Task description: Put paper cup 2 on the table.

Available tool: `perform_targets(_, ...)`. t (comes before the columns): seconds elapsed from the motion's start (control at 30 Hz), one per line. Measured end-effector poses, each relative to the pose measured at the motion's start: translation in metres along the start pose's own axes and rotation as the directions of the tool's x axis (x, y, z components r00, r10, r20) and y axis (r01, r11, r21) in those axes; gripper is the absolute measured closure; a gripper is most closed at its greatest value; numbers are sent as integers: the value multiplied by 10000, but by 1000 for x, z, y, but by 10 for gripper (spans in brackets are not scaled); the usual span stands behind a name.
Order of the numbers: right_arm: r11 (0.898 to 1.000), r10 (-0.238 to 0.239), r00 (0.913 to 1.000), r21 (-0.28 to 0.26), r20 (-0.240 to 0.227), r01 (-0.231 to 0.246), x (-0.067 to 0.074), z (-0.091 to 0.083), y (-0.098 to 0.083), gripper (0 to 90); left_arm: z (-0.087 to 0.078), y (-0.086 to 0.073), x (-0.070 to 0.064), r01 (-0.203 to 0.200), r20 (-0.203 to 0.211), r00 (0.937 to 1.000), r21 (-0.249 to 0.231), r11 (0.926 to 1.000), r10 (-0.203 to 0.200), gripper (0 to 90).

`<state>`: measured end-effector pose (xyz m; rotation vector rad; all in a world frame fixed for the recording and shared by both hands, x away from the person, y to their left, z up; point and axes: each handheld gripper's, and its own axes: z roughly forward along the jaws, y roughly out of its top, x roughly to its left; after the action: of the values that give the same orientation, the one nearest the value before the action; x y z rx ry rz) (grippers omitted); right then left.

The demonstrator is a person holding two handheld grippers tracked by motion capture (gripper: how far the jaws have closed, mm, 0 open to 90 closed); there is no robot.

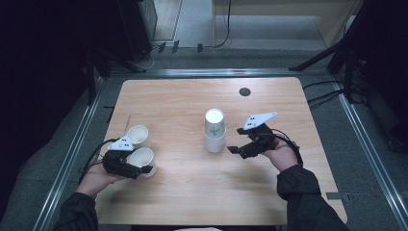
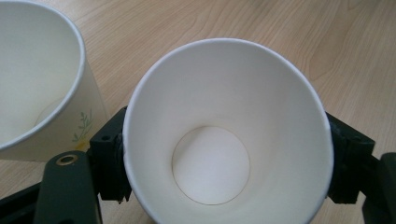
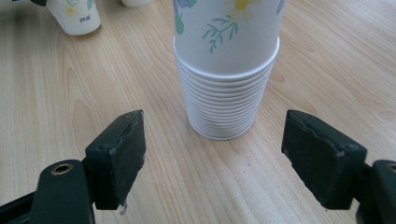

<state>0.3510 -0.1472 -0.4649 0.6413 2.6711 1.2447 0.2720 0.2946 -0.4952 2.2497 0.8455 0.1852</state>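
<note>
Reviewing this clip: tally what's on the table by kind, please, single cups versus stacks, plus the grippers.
Single paper cups: 2, the held cup and the loose cup
Stacks of nested cups: 1, the cup stack
Grippers: 2, left gripper, right gripper
Total: 5

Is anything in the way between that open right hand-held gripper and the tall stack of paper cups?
Nothing visible. The right hand-held gripper is open with its jaws spread wide, facing the stack of cups, and only bare table lies between them. The two loose cups are off to the left side.
</note>
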Motion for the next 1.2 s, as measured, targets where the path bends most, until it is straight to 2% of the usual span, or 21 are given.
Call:
perform_targets(0.43, 10000, 7, 10000, 52, 27, -7, -1, 0, 0, 219, 1, 0, 0, -27, -116, 9999, 105, 9999, 29, 202)
perform_targets(0.67, 9999, -59, 10000, 146, 12, 59, 0, 1, -1, 219, 3, -1, -1, -15, -246, 9997, 405, 9992, 25, 189)
perform_targets(1.03, 9997, -126, 9999, 200, 16, 125, 0, 2, -1, 219, 0, -1, -3, -187, -229, 9996, 257, 9995, 193, 187)
perform_targets(1.2, 9996, -138, 9999, 227, 17, 138, 0, 2, 0, 219, -5, 2, -1, 128, -119, 9999, 347, 9993, -124, 141)
